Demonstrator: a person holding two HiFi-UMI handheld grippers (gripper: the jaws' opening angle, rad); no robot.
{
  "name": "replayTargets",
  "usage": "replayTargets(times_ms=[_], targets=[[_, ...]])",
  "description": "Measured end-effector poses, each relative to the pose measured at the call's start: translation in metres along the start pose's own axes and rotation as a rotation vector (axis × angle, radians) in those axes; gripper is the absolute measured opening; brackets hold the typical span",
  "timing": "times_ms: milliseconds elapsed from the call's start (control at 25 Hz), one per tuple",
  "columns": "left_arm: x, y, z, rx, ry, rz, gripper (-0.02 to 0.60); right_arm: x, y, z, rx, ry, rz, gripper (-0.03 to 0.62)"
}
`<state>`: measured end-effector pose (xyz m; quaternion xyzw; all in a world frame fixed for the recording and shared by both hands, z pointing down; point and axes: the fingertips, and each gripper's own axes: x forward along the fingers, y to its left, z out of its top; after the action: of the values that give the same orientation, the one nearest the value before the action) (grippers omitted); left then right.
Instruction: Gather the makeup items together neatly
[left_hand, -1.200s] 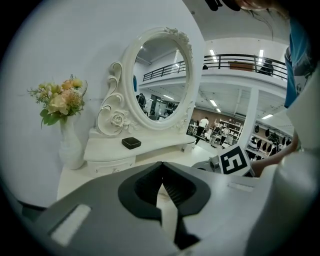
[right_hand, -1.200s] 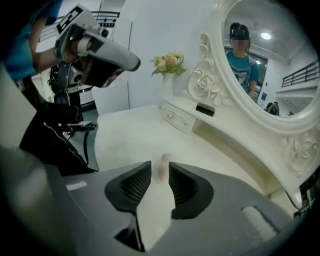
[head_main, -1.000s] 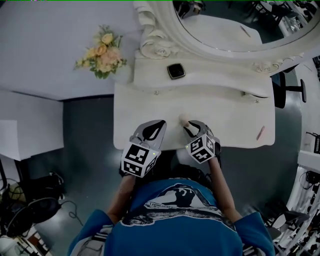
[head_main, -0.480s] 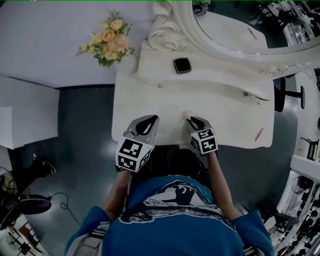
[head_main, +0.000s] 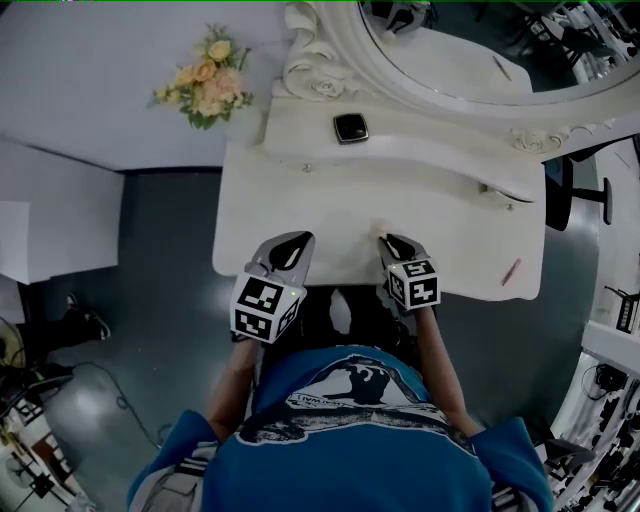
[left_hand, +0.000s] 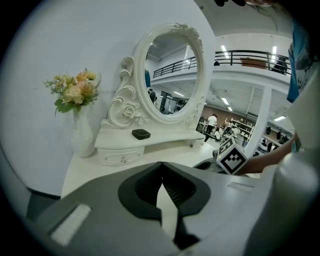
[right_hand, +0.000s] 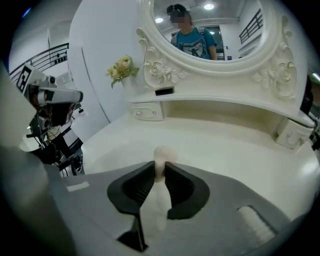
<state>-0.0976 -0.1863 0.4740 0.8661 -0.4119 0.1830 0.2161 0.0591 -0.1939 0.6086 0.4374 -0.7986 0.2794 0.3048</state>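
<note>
Right gripper (right_hand: 160, 167): jaws pinch a pale cream, slim makeup stick with a rounded head (right_hand: 163, 154). They have just been closing on it. The head pokes out past the jaw tips and the shaft runs back between the ribbed pads.

Head view: right gripper (head_main: 390, 240) sits over the front edge of the white dressing-table worktop (head_main: 460, 235), about mid-length. The stick's head (head_main: 379, 228) shows just beyond its tip. Cannot tell whether the stick touches the worktop.

Left gripper (left_hand: 161, 164): jaws pressed together at the tips, nothing between them. Head view puts it (head_main: 296, 240) at the same front edge, left of the right gripper, the two apart.

Other items:
- Small black square compact case (head_main: 350, 127) lies flat on the raised white shelf (head_main: 430, 150) under the mirror, toward the shelf's left end. Also seen in the left gripper view (left_hand: 141, 133).
- Thin pink pencil (head_main: 510, 272) lies alone near the worktop's front right corner, well apart from the grippers.

Surroundings: ornate white oval mirror (left_hand: 172, 75) rises from the back of the shelf. A white vase of yellow and peach flowers (left_hand: 75, 92) stands just beside the shelf's left end.
</note>
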Motion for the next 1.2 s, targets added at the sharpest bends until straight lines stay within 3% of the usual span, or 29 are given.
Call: replayTargets(times_ms=[320, 640, 880, 1080, 1200], targets=[[0.031, -0.055, 0.027, 0.04, -0.03, -0.056, 0.014, -0.026, -0.059, 0.005, 0.08, -0.061, -0.057, 0.069], [0.052, -0.08, 0.041, 0.064, -0.043, -0.065, 0.015, -0.044, -0.12, -0.005, 0.17, -0.089, -0.125, 0.069], [0.056, -0.09, 0.046, 0.061, -0.046, -0.046, 0.015, -0.035, -0.138, -0.022, 0.162, -0.027, -0.104, 0.074], [0.055, -0.092, 0.047, 0.056, -0.047, -0.021, 0.015, -0.029, -0.143, -0.027, 0.241, -0.081, -0.056, 0.074], [0.054, -0.091, 0.047, 0.055, -0.046, -0.004, 0.014, -0.028, -0.143, -0.027, 0.229, -0.093, -0.041, 0.074]])
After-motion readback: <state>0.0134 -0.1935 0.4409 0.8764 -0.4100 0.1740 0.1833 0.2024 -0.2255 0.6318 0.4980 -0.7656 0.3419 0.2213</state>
